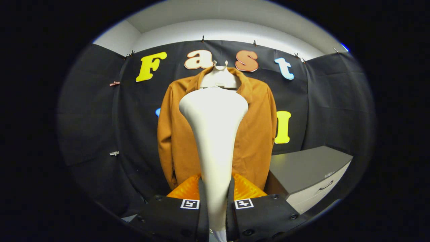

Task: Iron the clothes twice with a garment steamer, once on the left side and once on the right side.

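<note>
tongs (216, 201) are clamping the garment steamer (215, 134) by its slim handle, with one finger (202, 205) pressing on the left side of the handle and the other pressing on the right, so the gap between them is narrow and taken up wholly by that handle. each finger is carrying a small square black-and-white marker (189, 204) on the block behind it, one on either side of the handle. the steamer is standing upright between the fingers, its pale body rising from the grip and widening into a broad rounded head that is pointing away toward the clothes. just beyond the fingers, on both sides of the handle, a ribbed orange part (247, 188) is showing low down; what it belongs to is hard to tell. ahead of the steamer head, a brown jacket (258, 134) is hanging on a pale hanger (220, 79) against the black cloth wall (134, 127), its front facing the tongs and its sleeves dropping down on either side. the steamer head is covering the middle of the jacket's chest from this view, and whether it is touching the fabric cannot be told. to the right of the jacket, a grey-topped desk (302, 168) with pale drawers and a dark drawer handle (326, 185) is standing near the wall. small clips (114, 83) are pinning the cloth on the left.
</note>
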{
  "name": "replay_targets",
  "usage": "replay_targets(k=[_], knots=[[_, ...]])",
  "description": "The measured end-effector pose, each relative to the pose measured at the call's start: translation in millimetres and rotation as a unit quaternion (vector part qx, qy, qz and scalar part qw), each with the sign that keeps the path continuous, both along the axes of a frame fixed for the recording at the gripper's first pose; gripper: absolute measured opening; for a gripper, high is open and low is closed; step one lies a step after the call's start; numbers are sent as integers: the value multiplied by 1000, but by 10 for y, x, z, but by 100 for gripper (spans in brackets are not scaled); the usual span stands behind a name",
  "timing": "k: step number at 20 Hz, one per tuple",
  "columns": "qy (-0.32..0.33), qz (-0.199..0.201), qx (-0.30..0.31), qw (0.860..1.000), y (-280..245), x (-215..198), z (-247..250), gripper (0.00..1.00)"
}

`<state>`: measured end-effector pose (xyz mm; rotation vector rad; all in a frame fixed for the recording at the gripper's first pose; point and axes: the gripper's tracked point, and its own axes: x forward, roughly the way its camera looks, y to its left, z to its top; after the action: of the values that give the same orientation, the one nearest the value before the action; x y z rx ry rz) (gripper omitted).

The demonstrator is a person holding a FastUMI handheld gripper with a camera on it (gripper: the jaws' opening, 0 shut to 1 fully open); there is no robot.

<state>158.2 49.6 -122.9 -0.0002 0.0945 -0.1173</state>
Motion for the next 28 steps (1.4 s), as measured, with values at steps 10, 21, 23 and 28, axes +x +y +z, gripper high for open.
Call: replay_targets(k=[10, 21, 23, 28], knots=[[-66, -21, 1, 998, -363, -336, 1082, 23], [-74, -32, -2, 997, -510, -364, 1330, 23], [-75, -32, -3, 997, -520, -358, 1342, 23], [-81, -35, -5, 996, -542, -317, 1380, 23]])
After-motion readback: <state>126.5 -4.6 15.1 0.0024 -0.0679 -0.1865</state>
